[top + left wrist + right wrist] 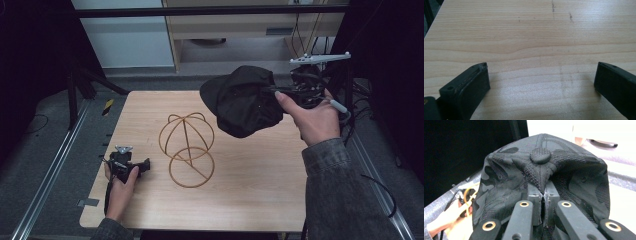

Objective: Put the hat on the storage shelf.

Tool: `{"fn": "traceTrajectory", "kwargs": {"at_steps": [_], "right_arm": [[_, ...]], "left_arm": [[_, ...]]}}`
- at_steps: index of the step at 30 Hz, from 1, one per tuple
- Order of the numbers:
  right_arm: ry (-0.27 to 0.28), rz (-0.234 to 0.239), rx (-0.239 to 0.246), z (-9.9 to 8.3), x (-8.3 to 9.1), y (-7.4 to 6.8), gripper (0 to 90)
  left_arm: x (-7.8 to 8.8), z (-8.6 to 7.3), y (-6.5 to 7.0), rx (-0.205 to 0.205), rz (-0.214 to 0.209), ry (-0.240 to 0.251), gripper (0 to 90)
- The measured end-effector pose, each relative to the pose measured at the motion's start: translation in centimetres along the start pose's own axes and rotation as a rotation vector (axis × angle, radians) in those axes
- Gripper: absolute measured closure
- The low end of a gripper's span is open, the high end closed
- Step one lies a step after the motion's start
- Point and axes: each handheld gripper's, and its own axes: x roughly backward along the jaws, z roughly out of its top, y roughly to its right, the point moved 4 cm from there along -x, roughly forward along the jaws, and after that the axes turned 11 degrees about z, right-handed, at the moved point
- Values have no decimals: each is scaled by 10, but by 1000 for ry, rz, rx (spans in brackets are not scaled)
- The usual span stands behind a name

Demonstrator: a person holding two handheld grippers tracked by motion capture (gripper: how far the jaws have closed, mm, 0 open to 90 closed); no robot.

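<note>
The right gripper (280, 93) has its fingers (535, 202) pressed together on a fold of the black cap (245, 100), pinching the cloth just below the round button (540, 155) at the crown. In the right gripper view the cap's camouflage-patterned panels bulge out around the closed fingers on both sides. From the high view the cap hangs in the air above the far right part of the desk (250, 200), clear of the wood, with its brim pointing to the far left. The right hand (312, 120) grips the tool from the right, a grey sleeve (340, 190) running back to the near edge.

The left gripper (145, 165) lies low over the near left part of the desk, its fingers (469, 87) spread wide apart with nothing between them; the left gripper view shows bare pale wood grain in the gap. The left hand (120, 187) holds it from the near side.

Between the two tools, near the middle of the desk, stands a golden wire hat stand (187, 147), a domed cage of hoops on a round ring base, just right of the left gripper and well apart from the cap.
</note>
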Motion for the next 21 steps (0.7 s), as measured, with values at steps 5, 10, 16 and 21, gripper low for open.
{"fn": "traceTrajectory", "kwargs": {"at_steps": [5,10,16,21], "right_arm": [[5,26,30,5,-8,-16,868],[-4,34,83,4,-25,-35,868],[-15,74,88,6,-45,-48,868],[-17,96,87,8,-55,-54,868]], "left_arm": [[0,0,0,1,1,-1,0],[-1,1,0,4,2,0,0],[-1,1,0,4,2,0,0],[-1,1,1,8,3,3,0]]}}
